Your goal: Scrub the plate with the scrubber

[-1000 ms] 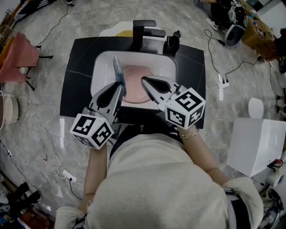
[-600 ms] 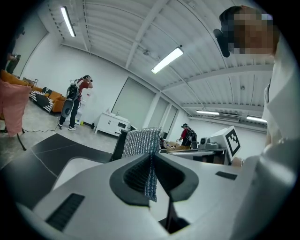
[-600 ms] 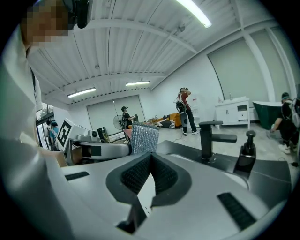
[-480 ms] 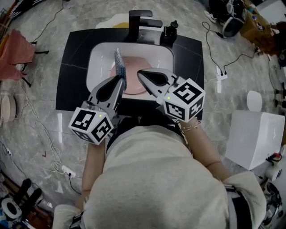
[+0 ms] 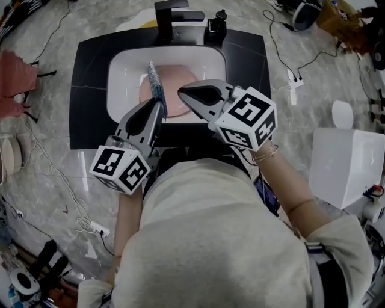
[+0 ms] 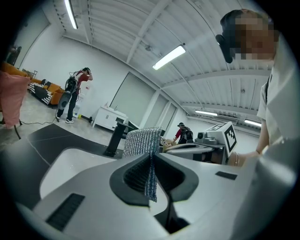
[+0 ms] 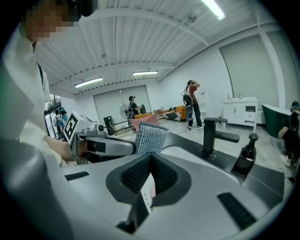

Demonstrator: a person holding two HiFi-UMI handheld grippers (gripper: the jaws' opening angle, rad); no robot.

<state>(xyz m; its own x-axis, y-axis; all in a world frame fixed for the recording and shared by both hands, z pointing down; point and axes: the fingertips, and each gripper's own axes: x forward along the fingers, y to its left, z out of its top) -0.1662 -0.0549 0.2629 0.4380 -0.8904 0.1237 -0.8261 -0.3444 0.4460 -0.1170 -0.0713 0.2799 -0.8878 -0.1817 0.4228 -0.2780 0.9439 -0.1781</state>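
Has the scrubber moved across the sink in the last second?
Yes. Against the sink's left wall, the scrubber has shifted right, toward the faucet's line, from the plate's left edge to over the plate.

A big open hall fitted out like a lab or studio

In the head view the white sink (image 5: 120, 84) in its black counter (image 5: 90, 96) stood alone on a grey marbled floor (image 5: 48, 138), with loose cables (image 5: 78, 222) and a power strip (image 5: 98, 228) at lower left. The left gripper view showed a high ribbed ceiling (image 6: 117, 28) with strip lights (image 6: 169, 56) across the top, and at left a person (image 6: 75, 96) standing by an orange sofa (image 6: 49, 92).
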